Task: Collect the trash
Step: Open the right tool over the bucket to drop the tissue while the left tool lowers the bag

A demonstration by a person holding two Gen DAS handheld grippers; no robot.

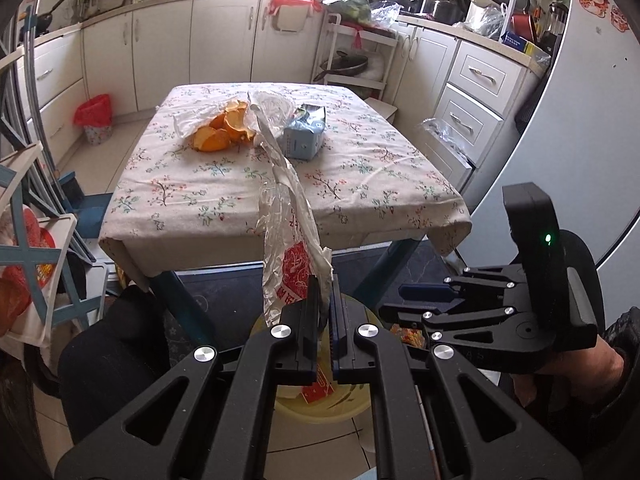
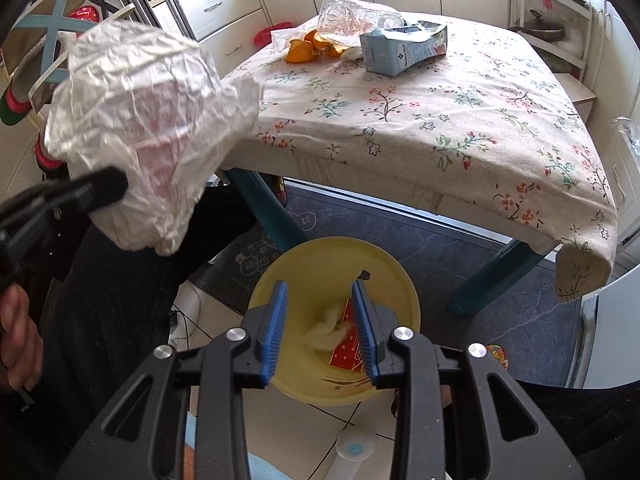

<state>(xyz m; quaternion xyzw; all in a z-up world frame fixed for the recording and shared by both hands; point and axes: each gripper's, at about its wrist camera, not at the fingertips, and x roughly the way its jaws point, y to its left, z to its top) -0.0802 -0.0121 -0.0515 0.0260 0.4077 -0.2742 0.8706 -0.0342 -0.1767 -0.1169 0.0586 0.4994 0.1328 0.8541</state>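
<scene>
My left gripper (image 1: 325, 286) is shut on a crumpled white plastic bag with red print (image 1: 294, 236), held in the air in front of the table; the bag also shows in the right wrist view (image 2: 148, 120). My right gripper (image 2: 320, 312) is open and empty above a yellow bin (image 2: 384, 256) on the floor, which holds a red packet (image 2: 347, 354) and a wad of paper (image 2: 326, 334). On the floral-clothed table (image 1: 360, 184) lie orange peels (image 1: 224, 128), a clear plastic bag (image 1: 272, 106) and a light blue carton (image 1: 304, 136).
The table's teal legs (image 2: 492, 276) stand on a dark mat (image 2: 480, 248). White cabinets (image 1: 224, 40) line the far wall. A red-lined bin (image 1: 96, 120) stands on the floor at left. A blue-and-white rack (image 1: 36, 240) is close at left.
</scene>
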